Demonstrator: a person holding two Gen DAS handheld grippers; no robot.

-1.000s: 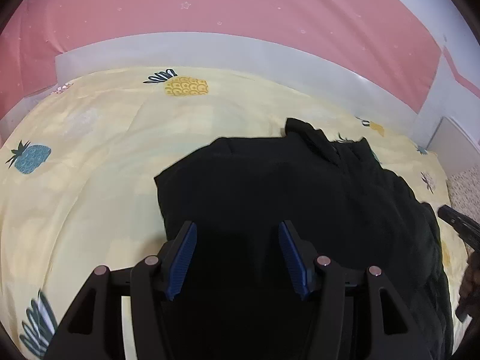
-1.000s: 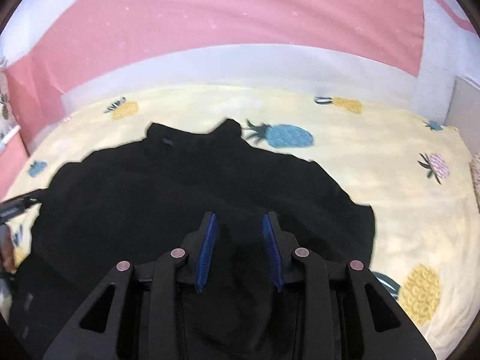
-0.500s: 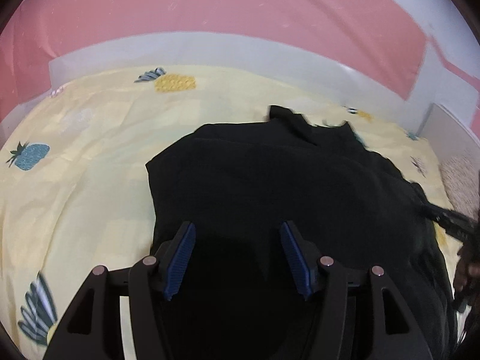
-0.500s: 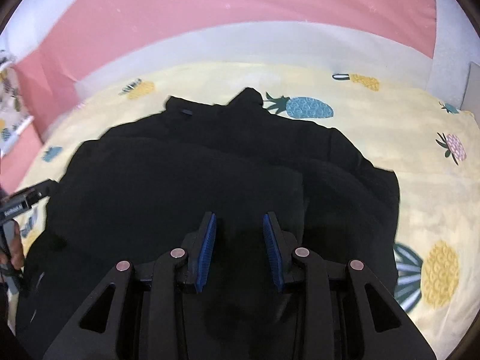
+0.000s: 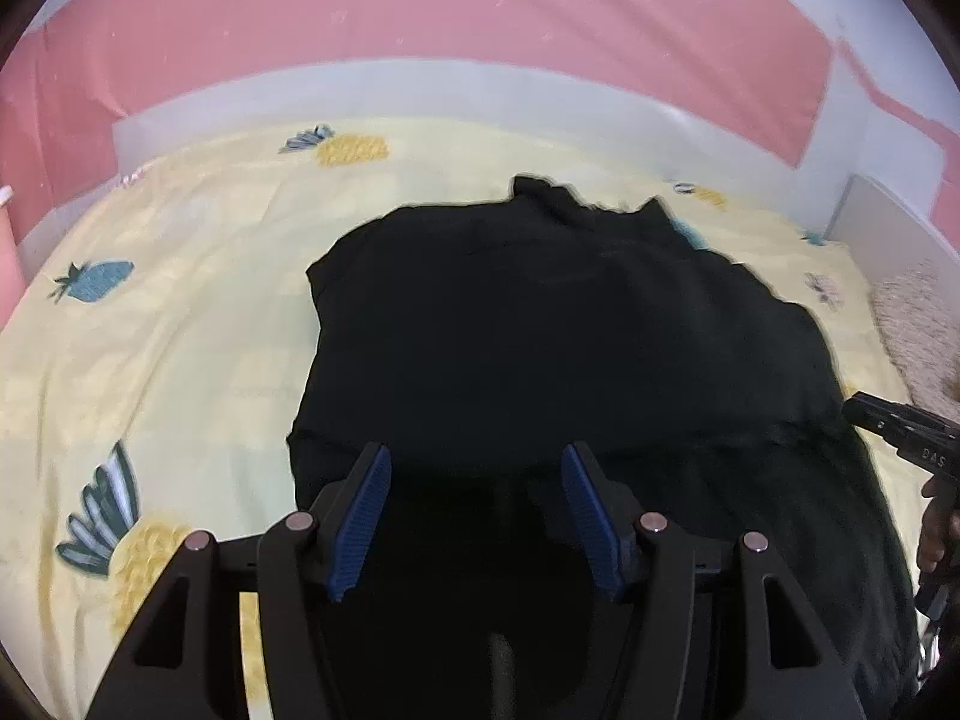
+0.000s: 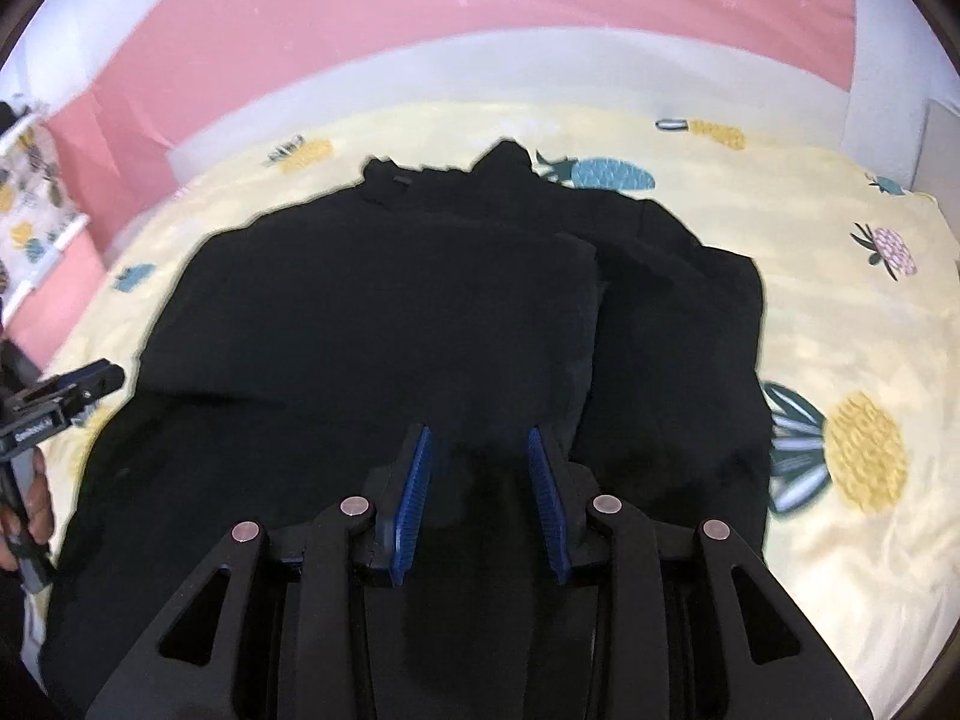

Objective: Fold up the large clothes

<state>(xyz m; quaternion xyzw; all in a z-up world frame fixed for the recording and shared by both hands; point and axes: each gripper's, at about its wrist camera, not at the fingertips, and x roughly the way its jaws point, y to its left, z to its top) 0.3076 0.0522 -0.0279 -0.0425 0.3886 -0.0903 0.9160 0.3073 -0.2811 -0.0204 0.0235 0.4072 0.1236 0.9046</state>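
the black garment [image 5: 564,336] is spread on the sheet [image 5: 180,312]. above its near edge, the left gripper [image 5: 474,510] is held open and empty; the right gripper's [image 6: 480,492] jaws are opening, nothing clearly pinched.

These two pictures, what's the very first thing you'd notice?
A big black garment sprawls across the middle of the pale yellow pineapple-print bedsheet, partly folded over itself. Up close, the left gripper with blue pads hangs over its near edge, and the right gripper is opening above the cloth. Behind runs a pink wall.
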